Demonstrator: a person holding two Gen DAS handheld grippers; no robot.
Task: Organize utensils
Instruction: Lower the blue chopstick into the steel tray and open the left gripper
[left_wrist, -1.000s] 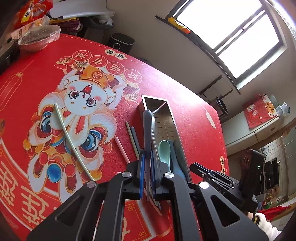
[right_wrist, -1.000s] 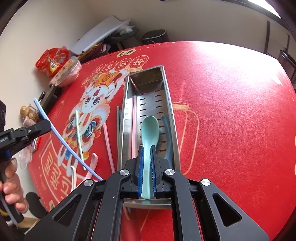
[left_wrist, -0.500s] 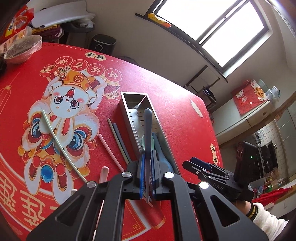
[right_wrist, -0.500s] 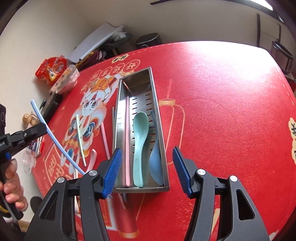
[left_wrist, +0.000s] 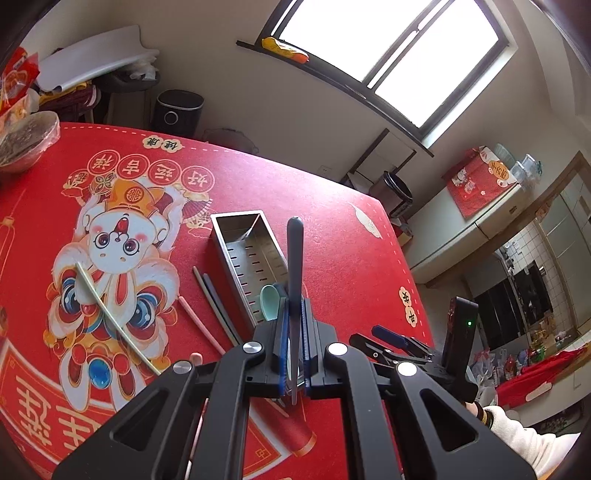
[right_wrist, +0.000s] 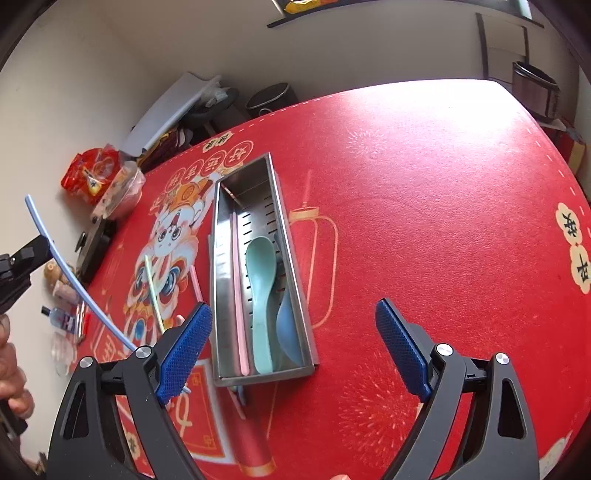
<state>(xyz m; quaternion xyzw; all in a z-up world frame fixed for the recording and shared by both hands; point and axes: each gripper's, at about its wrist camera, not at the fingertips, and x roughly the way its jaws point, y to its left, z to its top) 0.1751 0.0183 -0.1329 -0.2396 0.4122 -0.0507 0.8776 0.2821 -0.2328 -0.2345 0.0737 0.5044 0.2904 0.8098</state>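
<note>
A steel utensil tray (right_wrist: 221, 280) lies on the red mat and holds a mint spoon (right_wrist: 260, 273), a blue spoon (right_wrist: 288, 328) and a pink chopstick (right_wrist: 236, 295). The tray also shows in the left wrist view (left_wrist: 225, 229), with the mint spoon (left_wrist: 269, 297) inside. My left gripper (left_wrist: 294, 354) is shut on a blue chopstick (left_wrist: 294, 266) and holds it above the tray's near end; the same chopstick (right_wrist: 70, 277) shows at the far left of the right wrist view. My right gripper (right_wrist: 291, 347) is open and empty above the tray's near end.
Loose on the mat left of the tray lie a pale green chopstick (left_wrist: 110, 317), a pink chopstick (left_wrist: 199, 325) and a dark pair (left_wrist: 216, 306). A covered bowl (left_wrist: 26, 144) and snack bags (right_wrist: 90, 177) sit at the mat's far edge.
My right gripper opened, left the mint spoon in the tray and pulled back and up. My left gripper rose with the blue chopstick still held.
</note>
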